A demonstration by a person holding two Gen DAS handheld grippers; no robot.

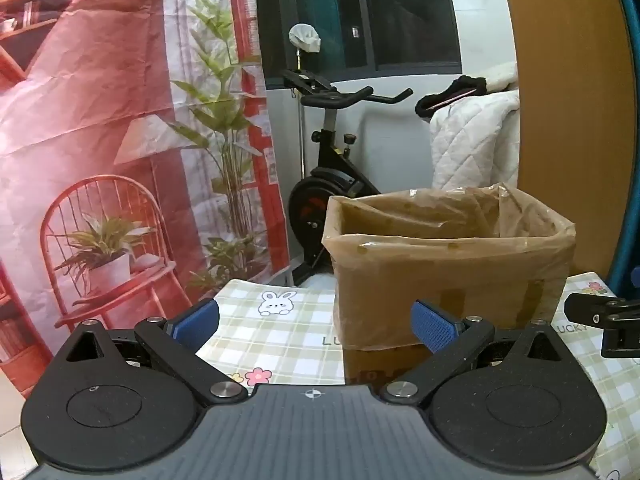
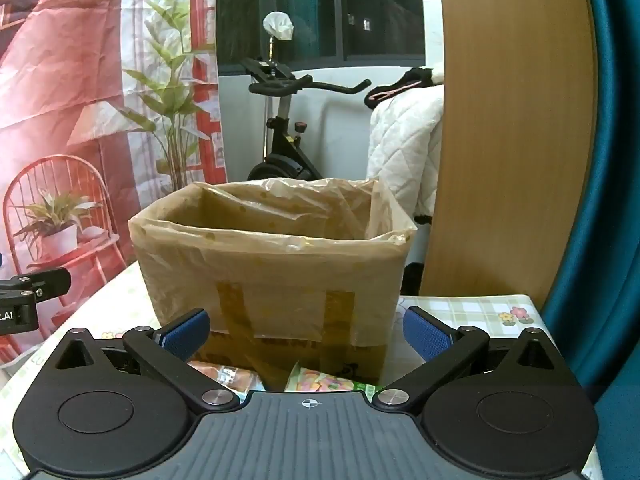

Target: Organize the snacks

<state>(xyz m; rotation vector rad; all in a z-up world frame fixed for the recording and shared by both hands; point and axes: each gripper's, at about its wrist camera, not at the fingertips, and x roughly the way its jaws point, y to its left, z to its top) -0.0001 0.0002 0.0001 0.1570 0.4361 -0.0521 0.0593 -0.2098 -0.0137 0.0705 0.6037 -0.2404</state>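
A cardboard box lined with a thin plastic bag (image 1: 448, 268) stands on the checked tablecloth (image 1: 276, 332); it also shows in the right wrist view (image 2: 272, 264). My left gripper (image 1: 316, 324) is open and empty, left of the box's near face. My right gripper (image 2: 306, 336) is open and empty in front of the box. Two snack packets lie under it at the box's foot: an orange-brown one (image 2: 228, 376) and a green one with pale pieces (image 2: 324, 382). The box's inside is hidden.
The right gripper's body (image 1: 608, 320) shows at the right edge of the left view, the left gripper's (image 2: 28, 296) at the left edge of the right view. A wooden panel (image 2: 508, 120), an exercise bike (image 1: 332, 168) and a red printed backdrop (image 1: 80, 120) stand behind the table.
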